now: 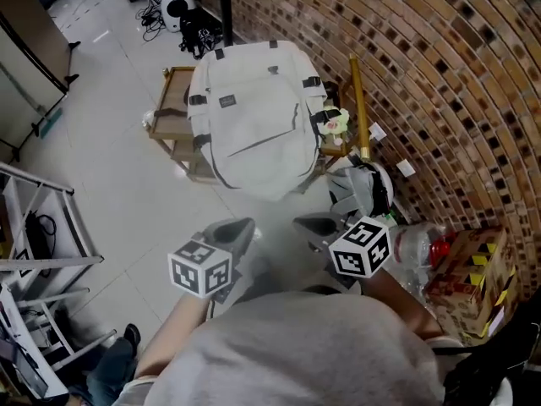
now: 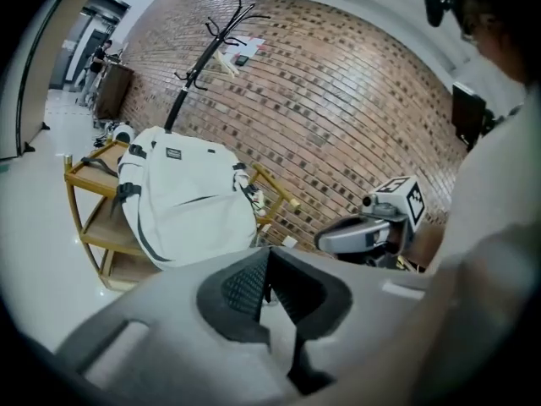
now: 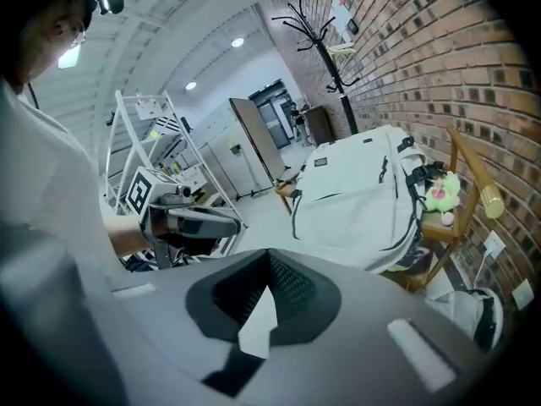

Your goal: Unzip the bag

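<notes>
Bag (image 1: 254, 117) is seen at upper centre on a wooden cart (image 1: 166, 125); left gripper (image 1: 239, 229) and right gripper (image 1: 317, 224) are held below, jaws pressed together, empty.

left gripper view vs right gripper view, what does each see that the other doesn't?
Only the left gripper view: the right gripper, held in the air short of the bag. Only the right gripper view: the left gripper and a white shelf rack behind it. Both: the white backpack upright on the wooden cart, the coat rack, the brick wall, and each view's own jaws shut on nothing.
</notes>
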Motion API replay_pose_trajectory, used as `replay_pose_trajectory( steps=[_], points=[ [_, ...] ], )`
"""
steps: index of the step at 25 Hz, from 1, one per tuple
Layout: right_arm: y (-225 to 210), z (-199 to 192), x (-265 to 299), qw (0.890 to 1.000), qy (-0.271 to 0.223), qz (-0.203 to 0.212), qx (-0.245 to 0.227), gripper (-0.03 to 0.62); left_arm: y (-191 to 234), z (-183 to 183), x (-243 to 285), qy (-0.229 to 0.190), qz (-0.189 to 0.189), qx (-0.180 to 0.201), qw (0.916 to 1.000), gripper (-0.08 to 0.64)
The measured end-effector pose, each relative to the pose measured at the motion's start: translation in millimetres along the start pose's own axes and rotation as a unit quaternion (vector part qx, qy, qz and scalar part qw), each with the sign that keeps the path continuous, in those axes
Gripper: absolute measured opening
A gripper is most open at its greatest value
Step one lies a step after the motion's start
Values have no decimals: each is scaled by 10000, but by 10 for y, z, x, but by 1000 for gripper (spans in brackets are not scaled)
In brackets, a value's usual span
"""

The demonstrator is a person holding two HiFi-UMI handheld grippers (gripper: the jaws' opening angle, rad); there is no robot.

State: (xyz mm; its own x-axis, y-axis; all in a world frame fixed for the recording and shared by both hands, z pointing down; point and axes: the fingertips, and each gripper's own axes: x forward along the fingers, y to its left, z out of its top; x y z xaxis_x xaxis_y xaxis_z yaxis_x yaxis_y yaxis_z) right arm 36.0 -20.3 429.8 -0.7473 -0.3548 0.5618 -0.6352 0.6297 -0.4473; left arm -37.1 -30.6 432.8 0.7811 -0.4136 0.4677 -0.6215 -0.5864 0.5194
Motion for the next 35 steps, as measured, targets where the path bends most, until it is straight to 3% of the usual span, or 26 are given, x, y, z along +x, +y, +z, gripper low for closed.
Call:
replay_pose_trajectory(
  steps=[6,15,20,26,35],
  points=[
    [429,-591,-401,9986,-30,434,-297,2,-856,-672,69,-31,-174,146,9997,2],
    [1177,-2171,-1843,9981,-133,554,-233,2,-2641,-1986,-204,-152,193,153,9996,2],
    [1544,-2414,-2409,9964,-422,694,-261,2,-3360,-2261,-469,-228,425,296,9984,1],
    [1876,-2478,-2659,9934,-622,818,-508,2,-3660,-2370,-684,-315,604,344,9971,2],
    [1990,-2532,-2565,9940,-586,786,-488,2,-3597,-2414,-877,-407,732,288,9961,2]
  ],
)
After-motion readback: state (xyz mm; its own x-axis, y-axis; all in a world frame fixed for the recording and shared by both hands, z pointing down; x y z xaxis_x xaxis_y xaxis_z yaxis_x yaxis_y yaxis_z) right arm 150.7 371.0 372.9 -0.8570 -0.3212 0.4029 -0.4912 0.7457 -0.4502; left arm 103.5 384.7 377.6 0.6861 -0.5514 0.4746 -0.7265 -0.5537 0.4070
